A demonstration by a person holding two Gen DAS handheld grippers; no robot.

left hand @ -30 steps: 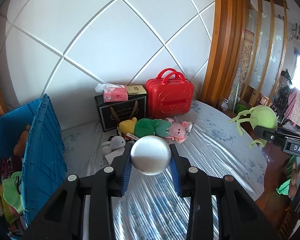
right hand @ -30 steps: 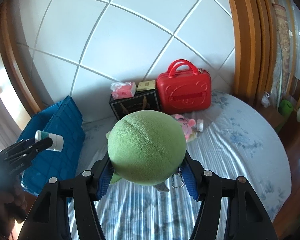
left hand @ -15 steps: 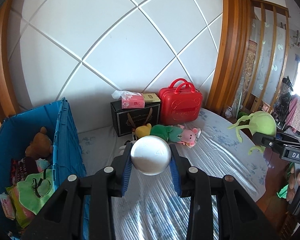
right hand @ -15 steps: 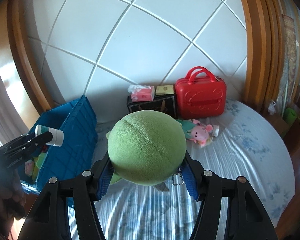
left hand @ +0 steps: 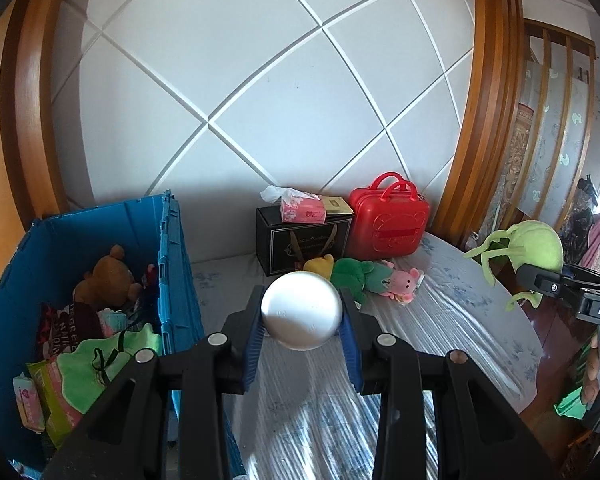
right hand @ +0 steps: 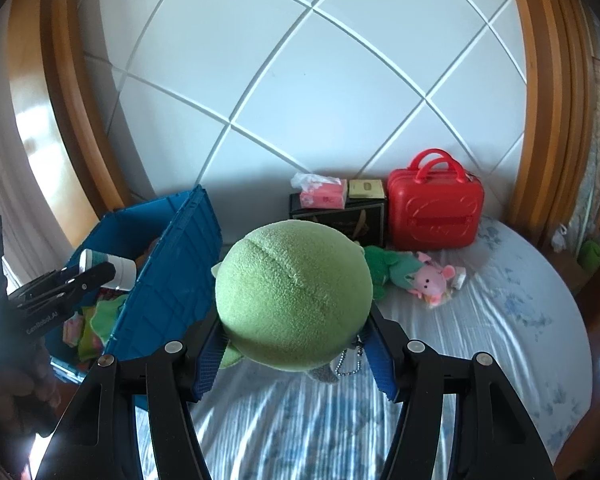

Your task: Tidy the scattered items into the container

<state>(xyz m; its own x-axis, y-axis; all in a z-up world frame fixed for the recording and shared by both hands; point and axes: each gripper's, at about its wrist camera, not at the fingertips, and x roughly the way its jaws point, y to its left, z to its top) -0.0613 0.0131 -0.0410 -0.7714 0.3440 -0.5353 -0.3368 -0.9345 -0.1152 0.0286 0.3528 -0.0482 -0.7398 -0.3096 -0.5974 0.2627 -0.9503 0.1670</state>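
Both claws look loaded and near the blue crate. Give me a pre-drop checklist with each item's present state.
1. Left claw clamped on the white-capped bottle: ok.
2. Right claw clamped on the green plush: ok.
3. Blue crate open at the top: ok.
4. Room left inside the crate above the brown bear: ok.
5. Either claw directly over the crate opening: cannot tell.
6. Bed cleared of toys: not ok, the pink pig plush is on it.

You face a white padded headboard (left hand: 268,92) crossed by diagonal seams, framed in curved wood (left hand: 456,184) at both sides; a pale floral bedsheet (right hand: 500,320) fills the lower frame; daylight enters at far right.
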